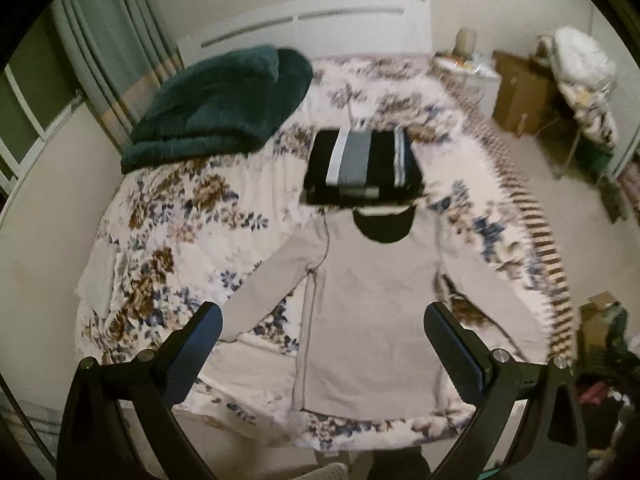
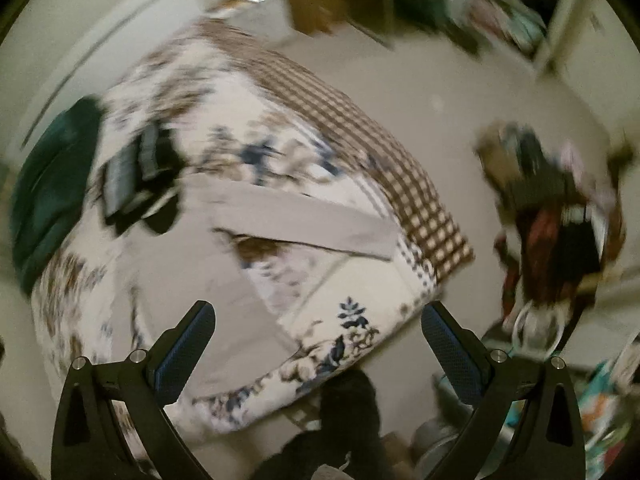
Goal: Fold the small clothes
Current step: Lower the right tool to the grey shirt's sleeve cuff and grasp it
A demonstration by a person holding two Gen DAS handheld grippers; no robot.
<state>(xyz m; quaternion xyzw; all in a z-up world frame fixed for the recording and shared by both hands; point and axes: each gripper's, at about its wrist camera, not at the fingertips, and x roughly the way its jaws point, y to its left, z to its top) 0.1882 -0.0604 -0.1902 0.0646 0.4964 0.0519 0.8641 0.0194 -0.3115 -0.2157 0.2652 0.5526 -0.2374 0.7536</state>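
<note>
On the bed (image 1: 168, 216), over the flowered bedspread: grey long-sleeved top (image 1: 372, 304) laid flat, front up, neck opening toward the headboard (image 1: 304, 20), both sleeves angled outward and down. Hem near the foot edge of the bed. Just beyond the collar: stack of folded clothes (image 1: 362, 168), black with grey and white stripes, touching or nearly touching the neckline. Upper left of the bed: dark green blanket (image 1: 224, 100), bunched, well apart from the top.

Left hand-held gripper (image 1: 322, 344): raised above the lower half of the top, fingers spread wide, nothing between the pads, no contact with the cloth.

Right hand-held gripper (image 2: 318, 344): raised near the bed's right foot corner, fingers spread wide, nothing held. View blurred. One sleeve (image 2: 304, 220) of the grey top lying across the bedspread toward the checked side border. Folded stack (image 2: 136, 172) and green blanket (image 2: 52, 188) at far left. Pile of mixed items (image 2: 560, 216) on the floor right of the bed, details not readable.
</note>
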